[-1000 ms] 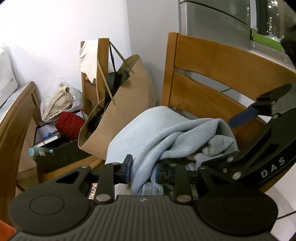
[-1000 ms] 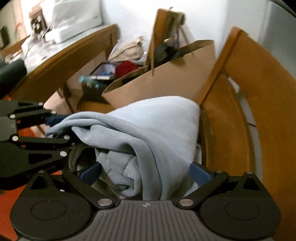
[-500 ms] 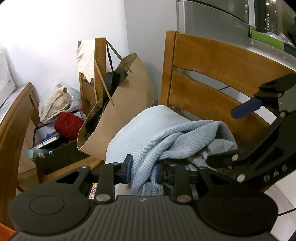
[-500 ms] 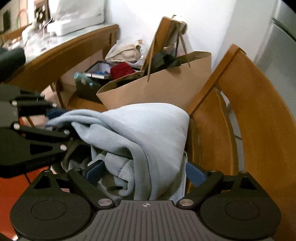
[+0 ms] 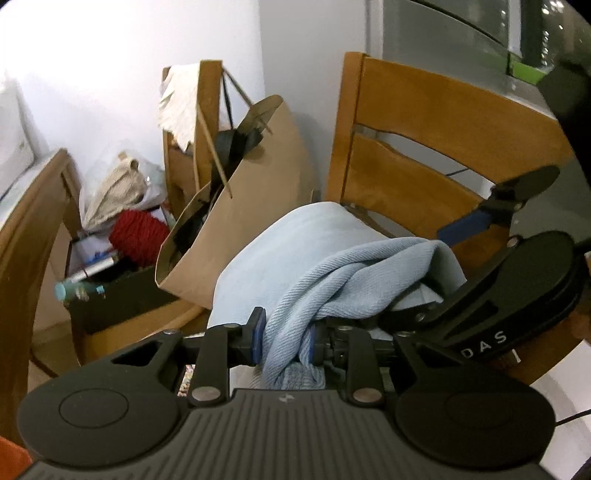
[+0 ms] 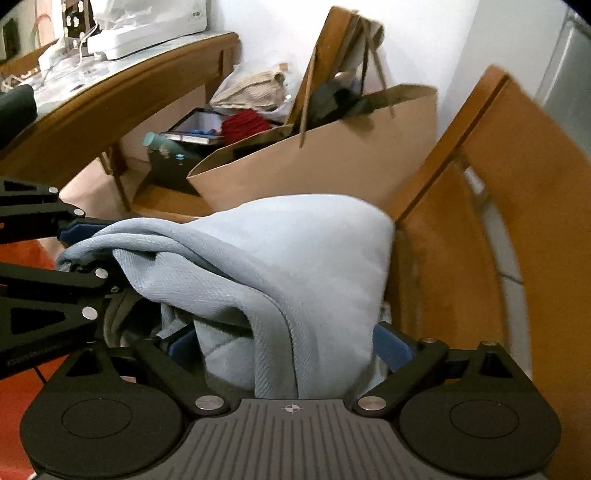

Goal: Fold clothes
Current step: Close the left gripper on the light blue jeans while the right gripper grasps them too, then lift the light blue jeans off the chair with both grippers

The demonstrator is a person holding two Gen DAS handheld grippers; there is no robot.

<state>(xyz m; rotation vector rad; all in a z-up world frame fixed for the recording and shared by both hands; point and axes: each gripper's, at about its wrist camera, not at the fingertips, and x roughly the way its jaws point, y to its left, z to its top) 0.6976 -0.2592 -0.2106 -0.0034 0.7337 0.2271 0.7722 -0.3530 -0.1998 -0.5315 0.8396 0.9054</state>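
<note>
The left gripper pinches a bunched fold of the one pale blue garment; the right gripper, marked "DAS", stands wide around it. Behind: two wooden chairs, one paper bag.

The place is a home, probably a dining corner. Wooden chairs with curved backs stand close to a white wall. A brown paper bag stands on one seat, and a dark box beside it holds red yarn and small things. A table carries a white appliance. A grey refrigerator stands behind.
</note>
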